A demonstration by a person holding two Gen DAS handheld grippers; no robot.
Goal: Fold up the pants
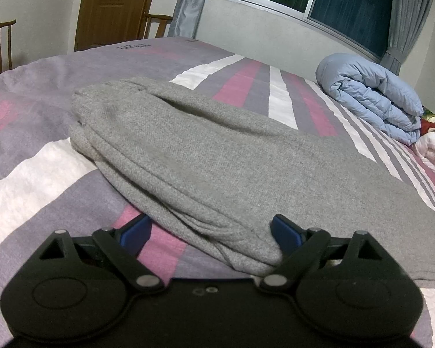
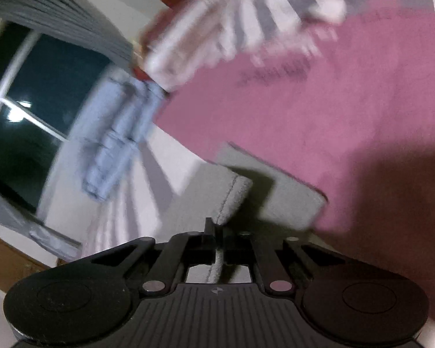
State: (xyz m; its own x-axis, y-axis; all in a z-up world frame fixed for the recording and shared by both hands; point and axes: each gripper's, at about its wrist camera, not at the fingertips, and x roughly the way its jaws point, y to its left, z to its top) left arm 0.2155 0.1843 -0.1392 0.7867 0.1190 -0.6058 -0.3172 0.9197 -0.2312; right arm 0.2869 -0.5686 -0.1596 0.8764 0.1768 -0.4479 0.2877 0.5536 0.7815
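Grey pants lie folded lengthwise across the striped bed cover, stretching from the near right to the far left. My left gripper is open, its blue pads wide apart on either side of the near folded edge of the pants; the right pad touches the cloth. In the blurred, tilted right wrist view, my right gripper is shut on a hemmed grey edge of the pants, and the cloth runs back between its fingers. More grey cloth lies flat beyond it on the pink stripe.
The bed cover has purple, pink and white stripes. A folded light blue quilt sits at the far right near the window, with red and white bedding beside it. Wooden chairs and a door stand beyond the bed.
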